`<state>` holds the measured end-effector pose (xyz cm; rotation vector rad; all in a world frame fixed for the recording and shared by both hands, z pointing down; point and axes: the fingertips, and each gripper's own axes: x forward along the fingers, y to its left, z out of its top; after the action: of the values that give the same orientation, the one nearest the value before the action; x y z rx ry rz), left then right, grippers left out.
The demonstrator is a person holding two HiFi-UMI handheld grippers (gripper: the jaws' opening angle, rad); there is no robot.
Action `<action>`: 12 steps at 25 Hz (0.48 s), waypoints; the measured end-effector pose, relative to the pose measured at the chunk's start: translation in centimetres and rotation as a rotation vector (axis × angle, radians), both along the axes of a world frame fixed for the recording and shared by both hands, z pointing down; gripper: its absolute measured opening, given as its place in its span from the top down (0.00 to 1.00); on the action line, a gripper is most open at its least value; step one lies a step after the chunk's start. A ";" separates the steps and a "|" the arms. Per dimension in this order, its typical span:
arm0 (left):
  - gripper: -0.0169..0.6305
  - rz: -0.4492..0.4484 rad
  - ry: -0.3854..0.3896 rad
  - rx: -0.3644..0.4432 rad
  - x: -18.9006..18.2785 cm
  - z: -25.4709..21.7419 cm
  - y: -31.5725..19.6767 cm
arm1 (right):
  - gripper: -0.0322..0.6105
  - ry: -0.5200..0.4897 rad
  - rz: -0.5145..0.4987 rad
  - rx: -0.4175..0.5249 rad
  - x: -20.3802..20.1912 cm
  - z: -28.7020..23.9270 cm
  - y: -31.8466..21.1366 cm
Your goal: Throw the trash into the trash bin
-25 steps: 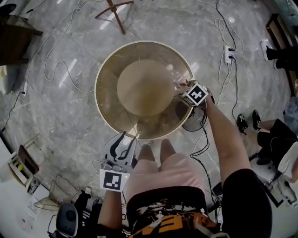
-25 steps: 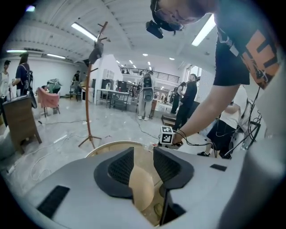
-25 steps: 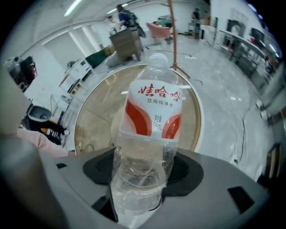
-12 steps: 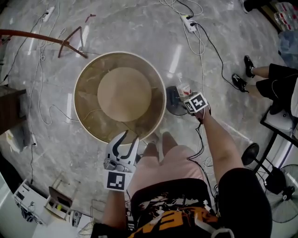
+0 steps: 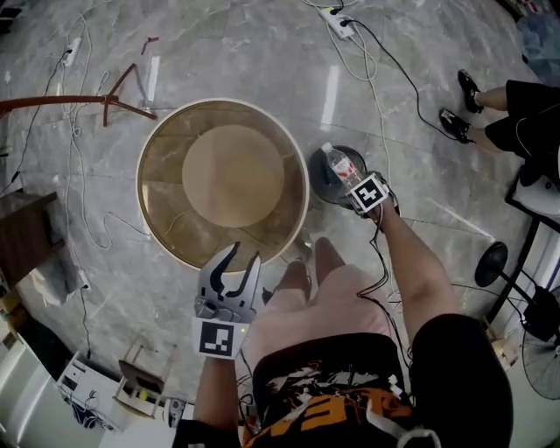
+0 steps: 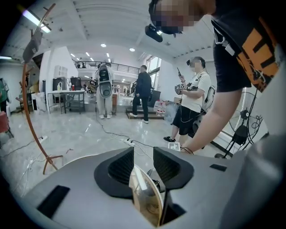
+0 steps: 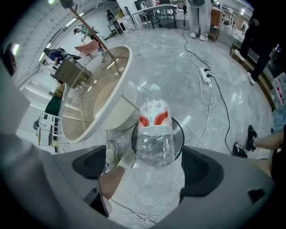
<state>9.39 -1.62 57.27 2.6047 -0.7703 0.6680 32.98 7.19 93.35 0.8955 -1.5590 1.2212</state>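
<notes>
A clear plastic bottle [image 7: 154, 134] with a red-and-white label hangs cap-down over the round dark trash bin [image 7: 180, 136] on the floor. My right gripper [image 7: 149, 172] points steeply down above it. Its jaws have just been opening and now stand wide, with a gap on each side of the bottle between them. In the head view the bottle [image 5: 337, 163] sits over the bin [image 5: 319, 179], just beyond the right gripper [image 5: 360, 185]. My left gripper [image 5: 232, 267] is open and empty at the near rim of the round table [image 5: 157, 236].
The bin stands right beside the round wooden table [image 7: 89, 103]. Cables and a power strip [image 5: 337, 19] lie on the marble floor. A wooden stand [image 5: 105, 105] is at the left. Someone's legs [image 5: 503, 122] and a fan base [image 5: 494, 258] are at the right.
My right gripper carried the bottle from the table's right edge to above the bin, and its jaws have spread off the bottle. The left gripper kept its spot at the near rim.
</notes>
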 end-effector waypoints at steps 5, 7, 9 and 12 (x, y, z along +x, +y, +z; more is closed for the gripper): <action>0.74 -0.017 0.004 0.006 -0.5 -0.2 0.0 | 0.14 0.041 0.008 0.032 0.7 -0.5 -0.4; 0.74 -0.020 0.006 0.016 -0.7 -0.5 -0.2 | 0.15 0.032 0.016 0.049 0.7 -1.1 -1.0; 0.74 -0.034 0.013 0.020 -1.0 -1.0 -0.4 | 0.15 0.023 0.020 0.060 0.6 -1.8 -1.7; 0.74 -0.056 0.020 0.034 -1.8 -1.4 -0.5 | 0.16 0.010 0.000 0.094 -0.2 -2.9 -3.0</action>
<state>7.60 -2.12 55.90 2.6057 -0.8518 0.6170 32.80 4.17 90.47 0.9606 -1.6191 1.1492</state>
